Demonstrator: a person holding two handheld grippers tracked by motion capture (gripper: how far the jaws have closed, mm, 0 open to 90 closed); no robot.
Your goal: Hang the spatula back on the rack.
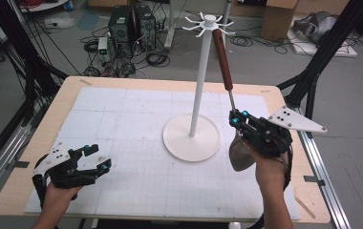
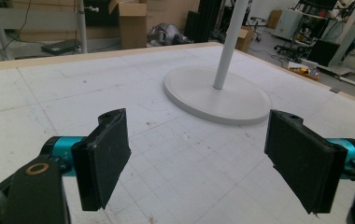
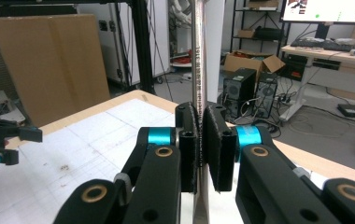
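- Ladle (image 1: 228, 81): reddish-brown rounded handle, thin bright metal shank, dull grey-brown bowl. Sits right of centre in the high view, tilted, handle top up near the hooks of the stand, bowl low just above the right hand (image 1: 268, 171).
- Right tongs (image 1: 235, 118): clamped on the metal shank just below the handle. In the right gripper view the flat black pads (image 3: 189, 144) pinch the thin steel rod (image 3: 198, 65) between them, almost no gap.
- Bowl partly hidden behind the tongs body and hand; handle top cut off at the upper edge of the right gripper view.
- Can't tell whether the handle end is touching a hook or just beside it.
- Stand (image 1: 197, 90): white, matte, slim round pole on a flat disc base, ring of small curved hooks on top. In the left gripper view the pole is cut off at the top edge.
- Left tongs (image 1: 98, 158): wide open, nothing between them, lower left of the high view, low over the mat; pads look like rough black foam.
- Tabletop (image 1: 36, 143): pale wood rim, covered by a white gridded mat (image 1: 136, 181), lightly scuffed.
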